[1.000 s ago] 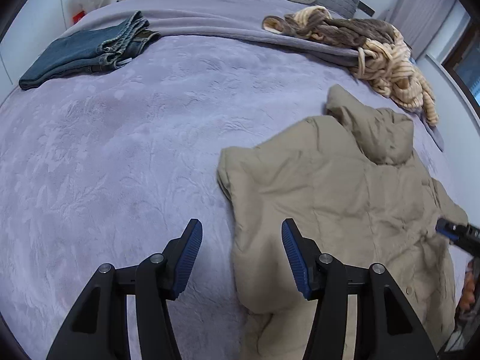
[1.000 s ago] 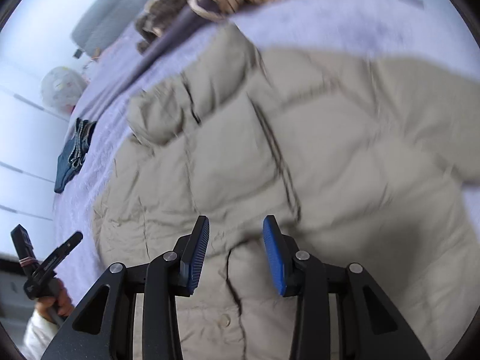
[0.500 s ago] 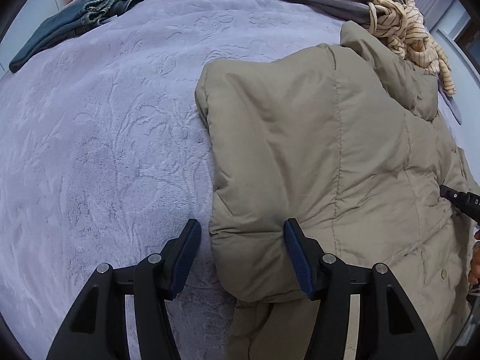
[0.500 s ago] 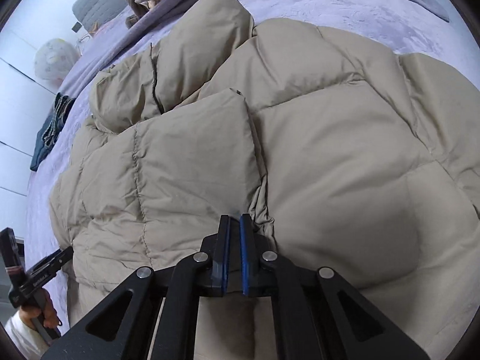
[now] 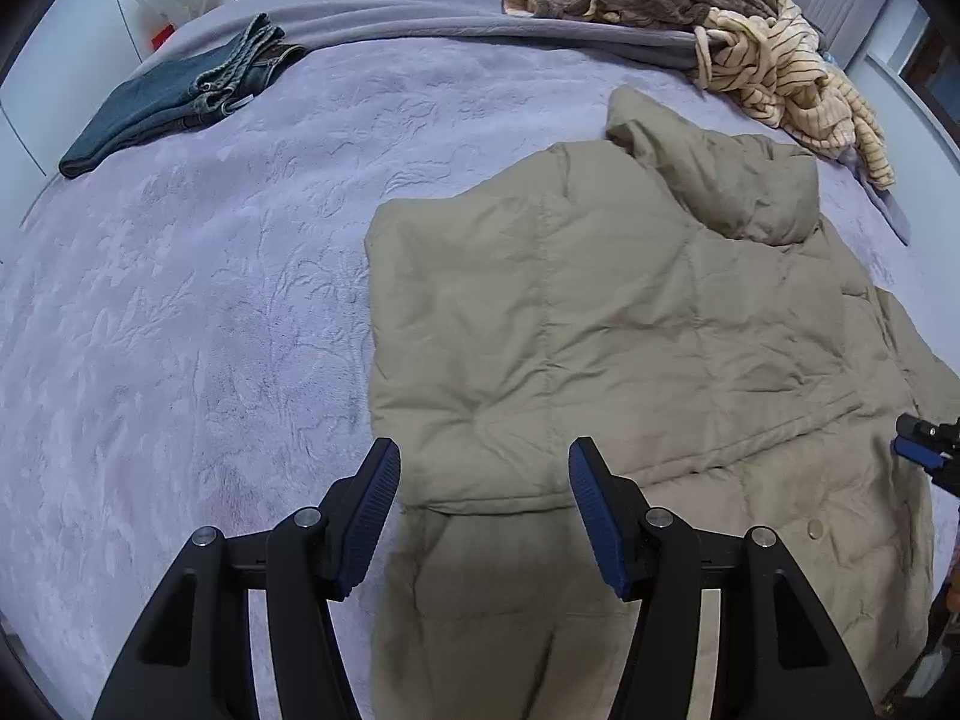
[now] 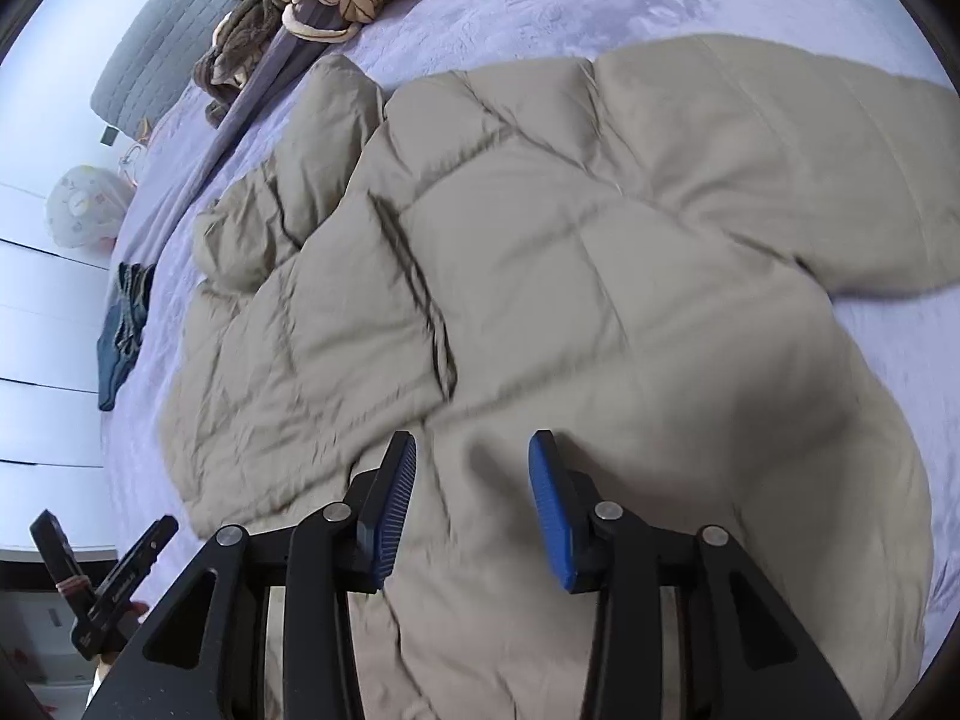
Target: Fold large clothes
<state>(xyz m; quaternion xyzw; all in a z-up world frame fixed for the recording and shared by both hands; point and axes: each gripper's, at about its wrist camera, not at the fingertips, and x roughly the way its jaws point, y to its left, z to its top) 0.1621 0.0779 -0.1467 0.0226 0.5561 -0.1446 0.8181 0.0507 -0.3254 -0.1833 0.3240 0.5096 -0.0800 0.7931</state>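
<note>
A large beige puffer jacket (image 5: 630, 330) lies on the purple bed, its left side folded over the body and its hood (image 5: 720, 180) at the far end. It fills the right wrist view (image 6: 570, 252), where one sleeve (image 6: 810, 138) spreads out to the right. My left gripper (image 5: 483, 468) is open and empty, just above the folded panel's near edge. My right gripper (image 6: 471, 450) is open and empty above the jacket's front. Its tip also shows at the right edge of the left wrist view (image 5: 924, 450).
Folded blue jeans (image 5: 174, 96) lie at the far left of the purple bedspread (image 5: 180, 330). A heap of striped and brown clothes (image 5: 750, 48) lies at the far right near the pillows. A white wall and a bag (image 6: 84, 210) stand beyond the bed.
My right gripper, shut on the jacket half a second ago, has opened and let go. My left gripper has pulled back from the folded edge and stays open.
</note>
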